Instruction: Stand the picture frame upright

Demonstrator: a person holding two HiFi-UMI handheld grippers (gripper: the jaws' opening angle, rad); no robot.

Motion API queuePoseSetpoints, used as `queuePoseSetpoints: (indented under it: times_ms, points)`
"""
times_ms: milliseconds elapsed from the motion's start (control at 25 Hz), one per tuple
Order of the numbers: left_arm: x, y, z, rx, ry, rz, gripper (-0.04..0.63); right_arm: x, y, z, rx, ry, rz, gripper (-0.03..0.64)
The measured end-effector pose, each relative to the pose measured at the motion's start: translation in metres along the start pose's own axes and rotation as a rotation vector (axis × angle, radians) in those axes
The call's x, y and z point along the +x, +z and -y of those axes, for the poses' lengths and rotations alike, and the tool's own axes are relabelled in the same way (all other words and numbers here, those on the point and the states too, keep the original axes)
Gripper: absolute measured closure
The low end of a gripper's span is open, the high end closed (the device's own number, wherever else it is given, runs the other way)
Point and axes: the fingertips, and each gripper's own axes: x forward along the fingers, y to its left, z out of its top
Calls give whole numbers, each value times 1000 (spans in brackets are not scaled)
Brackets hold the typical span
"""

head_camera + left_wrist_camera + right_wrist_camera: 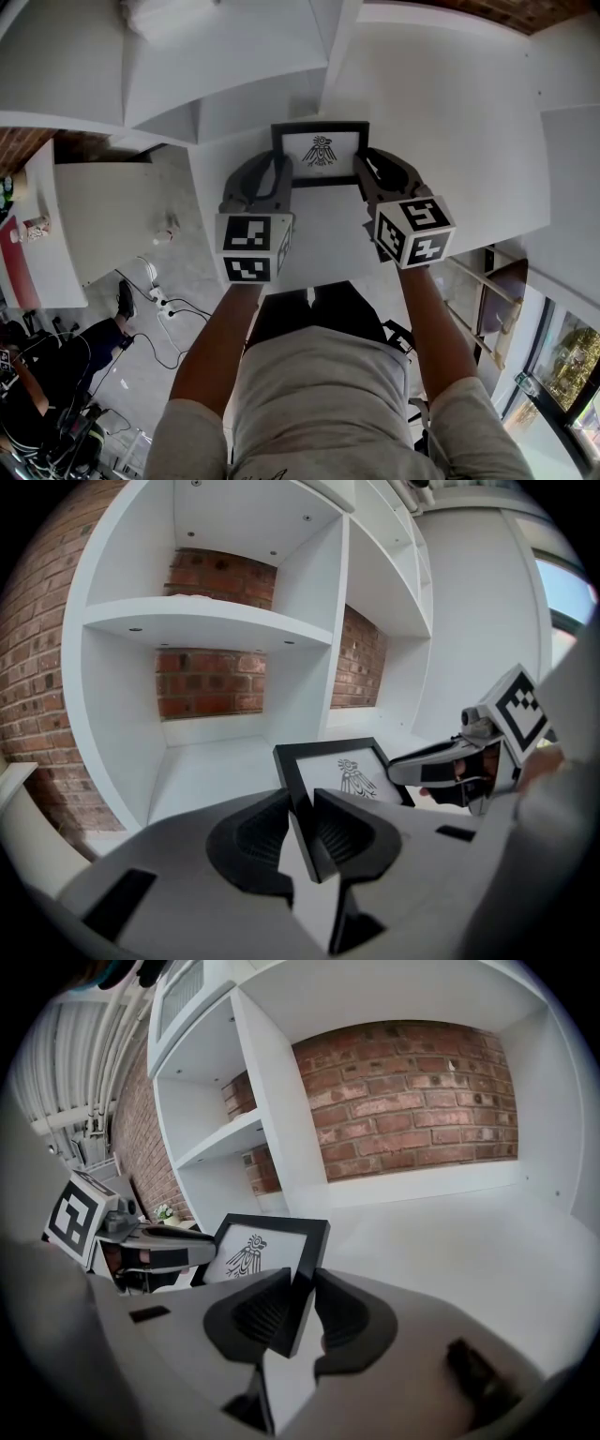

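Left hand-held gripper (pixel 303 805) tight on picture frame (pixel 349 774) edge

A big white shelf (pixel 206 621) stood there. Its flat bottom board (pixel 216 761) lay under the picture frame (pixel 320 153) and spread behind it. An upright board (pixel 333 667) rose behind the picture frame, and red bricks (pixel 412 1101) showed at the back. Whether the picture frame touched the bottom board was unclear.

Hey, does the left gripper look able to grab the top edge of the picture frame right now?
Probably not yet. The left gripper is shut on the left side of the picture frame, the right gripper on its right side. The top edge is bare, but reaching it means letting go first.
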Motion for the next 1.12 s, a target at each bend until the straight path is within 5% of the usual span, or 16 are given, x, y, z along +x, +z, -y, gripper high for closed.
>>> queuePoseSetpoints:
  times_ms: [1120]
  points:
    - [40, 8, -16, -2, 2, -1, 503, 34, 15, 24, -37, -34, 14, 525]
